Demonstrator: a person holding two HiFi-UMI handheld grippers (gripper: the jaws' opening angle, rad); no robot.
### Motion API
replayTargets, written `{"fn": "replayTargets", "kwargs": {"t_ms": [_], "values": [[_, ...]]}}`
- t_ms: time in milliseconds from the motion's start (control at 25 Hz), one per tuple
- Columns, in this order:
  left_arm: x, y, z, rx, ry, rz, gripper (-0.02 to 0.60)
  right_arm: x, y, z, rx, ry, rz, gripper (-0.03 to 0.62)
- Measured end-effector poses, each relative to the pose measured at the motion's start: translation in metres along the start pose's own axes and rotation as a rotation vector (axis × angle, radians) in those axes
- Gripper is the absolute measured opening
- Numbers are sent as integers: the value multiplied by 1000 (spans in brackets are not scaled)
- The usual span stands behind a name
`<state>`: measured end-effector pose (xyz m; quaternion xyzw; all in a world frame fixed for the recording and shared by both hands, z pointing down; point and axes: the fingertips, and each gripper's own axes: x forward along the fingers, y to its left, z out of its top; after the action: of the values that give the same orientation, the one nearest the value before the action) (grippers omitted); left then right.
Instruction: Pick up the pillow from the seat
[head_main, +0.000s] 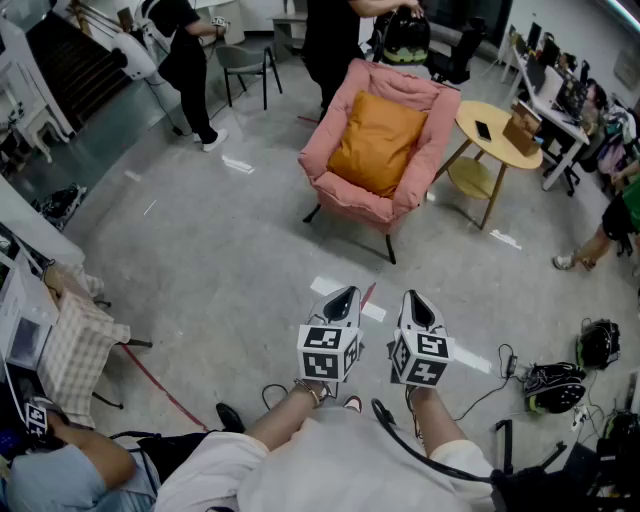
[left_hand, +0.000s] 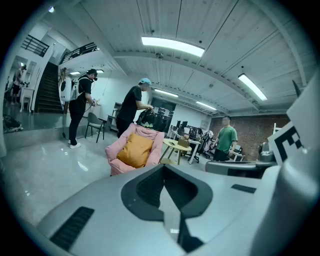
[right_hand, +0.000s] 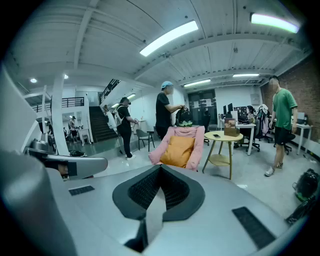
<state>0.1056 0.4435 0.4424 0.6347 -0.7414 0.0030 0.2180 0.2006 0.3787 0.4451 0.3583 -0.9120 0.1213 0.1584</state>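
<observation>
An orange pillow (head_main: 377, 142) leans against the back of a pink armchair (head_main: 340, 195) across the floor ahead of me. The pillow (left_hand: 134, 150) also shows far off in the left gripper view, and the pillow (right_hand: 179, 150) in the right gripper view. My left gripper (head_main: 343, 296) and right gripper (head_main: 416, 299) are held side by side close to my body, well short of the chair. Both are shut with nothing between the jaws. In their own views, the left gripper (left_hand: 163, 172) and right gripper (right_hand: 160, 172) point toward the chair.
A round yellow side table (head_main: 498, 135) stands right of the chair with a phone and a box on it. People stand behind the chair (head_main: 335, 40) and at far left (head_main: 185, 55). A grey chair (head_main: 245, 62), bags (head_main: 555, 385) and cables lie about.
</observation>
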Motion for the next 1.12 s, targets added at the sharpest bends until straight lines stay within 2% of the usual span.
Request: {"fn": "replayTargets", "kwargs": {"t_ms": [320, 560, 880, 1120], "values": [[-3, 26, 7, -13, -7, -6, 8, 13, 21, 3, -1, 7, -15, 28], [1, 46, 14, -11, -18, -20, 8, 23, 32, 9, 31, -31, -31, 29], [15, 58, 10, -31, 5, -25, 8, 28, 9, -2, 85, -3, -100, 29], [46, 58, 10, -43, 17, -24, 8, 52, -13, -3, 98, 17, -105, 29]]}}
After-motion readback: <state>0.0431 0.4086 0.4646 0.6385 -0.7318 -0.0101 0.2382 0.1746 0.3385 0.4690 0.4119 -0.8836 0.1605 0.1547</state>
